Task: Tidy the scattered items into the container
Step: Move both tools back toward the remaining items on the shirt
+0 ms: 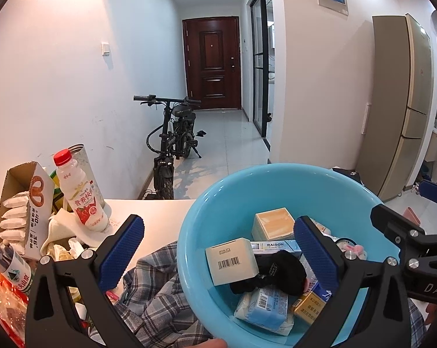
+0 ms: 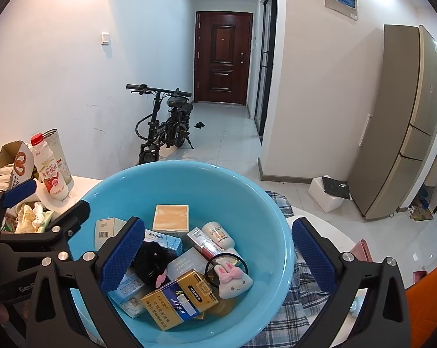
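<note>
left gripper (image 1: 218, 249) spread wide, nothing pinched | right gripper (image 2: 217, 250) spread, empty | round light-blue plastic basin (image 2: 247, 191) on white table (image 1: 157, 217), holding boxes, between both grippers

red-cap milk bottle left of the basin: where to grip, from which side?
Likely the bottle at its narrower upper body under the red cap, coming from the basin side. It stands roughly upright; the pretzel box and a can crowd its left and back.
</note>
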`<state>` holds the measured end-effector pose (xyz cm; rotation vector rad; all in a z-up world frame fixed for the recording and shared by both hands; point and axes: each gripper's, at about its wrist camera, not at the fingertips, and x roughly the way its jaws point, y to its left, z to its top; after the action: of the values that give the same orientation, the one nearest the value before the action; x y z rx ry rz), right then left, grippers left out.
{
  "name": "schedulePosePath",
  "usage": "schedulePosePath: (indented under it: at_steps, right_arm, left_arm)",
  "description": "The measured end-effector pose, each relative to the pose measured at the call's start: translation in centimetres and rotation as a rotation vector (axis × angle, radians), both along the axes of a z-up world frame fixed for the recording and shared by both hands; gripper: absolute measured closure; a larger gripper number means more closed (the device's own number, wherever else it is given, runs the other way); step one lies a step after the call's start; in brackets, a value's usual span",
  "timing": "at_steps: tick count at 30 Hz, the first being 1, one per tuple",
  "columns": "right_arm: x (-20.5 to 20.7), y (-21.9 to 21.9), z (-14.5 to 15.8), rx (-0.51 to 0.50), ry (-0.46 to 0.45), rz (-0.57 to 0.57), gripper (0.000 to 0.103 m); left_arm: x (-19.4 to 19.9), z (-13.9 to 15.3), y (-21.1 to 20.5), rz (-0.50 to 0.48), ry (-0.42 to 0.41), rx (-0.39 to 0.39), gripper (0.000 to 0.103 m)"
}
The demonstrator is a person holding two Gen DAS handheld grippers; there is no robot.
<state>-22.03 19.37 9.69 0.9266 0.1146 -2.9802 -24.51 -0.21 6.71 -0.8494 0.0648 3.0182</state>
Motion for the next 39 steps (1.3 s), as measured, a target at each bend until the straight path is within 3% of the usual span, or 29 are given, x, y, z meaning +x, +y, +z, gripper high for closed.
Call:
schedulePosePath:
  at_steps: [13,24,39]
  right_arm:
    - [2.2,0.2,2.5,-0.035,0.076,0.008,0.0]
    - [7.5,-1.7,4.3,-0.033,0.114,0.073,0.0]
    - [14.2,-0.3,0.8,0.026,0.065,0.078,0.0]
  left_arm:
    - [2.8,2.7,-1.0,0.041,0.051,0.036,0.0]
    - [9.0,4.4,-2.6,0.064,0.074,0.013,0.0]
    - [14.0,1.1,-0.8,-0.007,0.03,-0.005,0.0]
